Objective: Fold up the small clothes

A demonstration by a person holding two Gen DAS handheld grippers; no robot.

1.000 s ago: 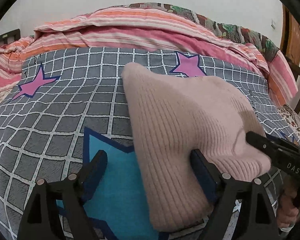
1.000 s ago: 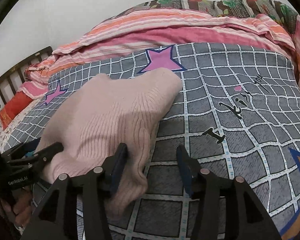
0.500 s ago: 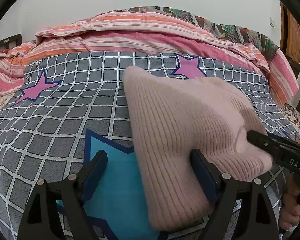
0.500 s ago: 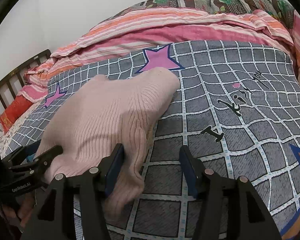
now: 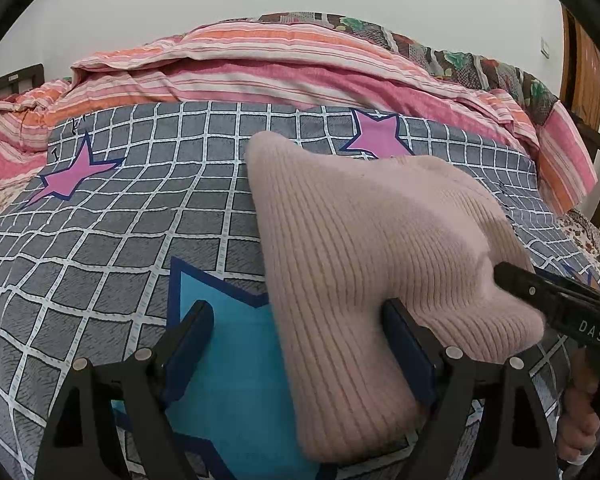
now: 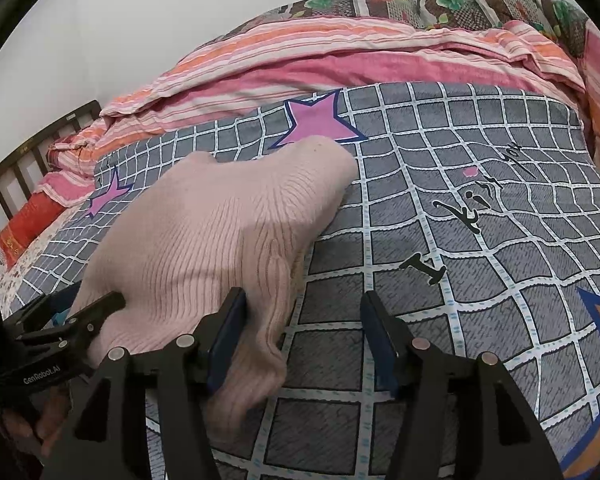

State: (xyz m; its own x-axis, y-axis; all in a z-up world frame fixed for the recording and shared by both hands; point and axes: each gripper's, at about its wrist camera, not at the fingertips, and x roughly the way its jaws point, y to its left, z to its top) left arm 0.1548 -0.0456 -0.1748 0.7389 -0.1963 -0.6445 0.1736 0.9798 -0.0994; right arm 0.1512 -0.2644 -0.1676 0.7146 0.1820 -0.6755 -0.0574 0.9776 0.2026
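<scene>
While the pink sweater lies bunched on the checked bed cover, the left gripper and right gripper both stand spread, each over one near corner, pinching nothing. A grab of only the top layer could spoil the fold.

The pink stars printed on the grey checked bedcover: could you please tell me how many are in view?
2. One pink star lies near the cover's far left corner; the other pink star lies just beyond the pink knitted garment, which may hide more.
</scene>
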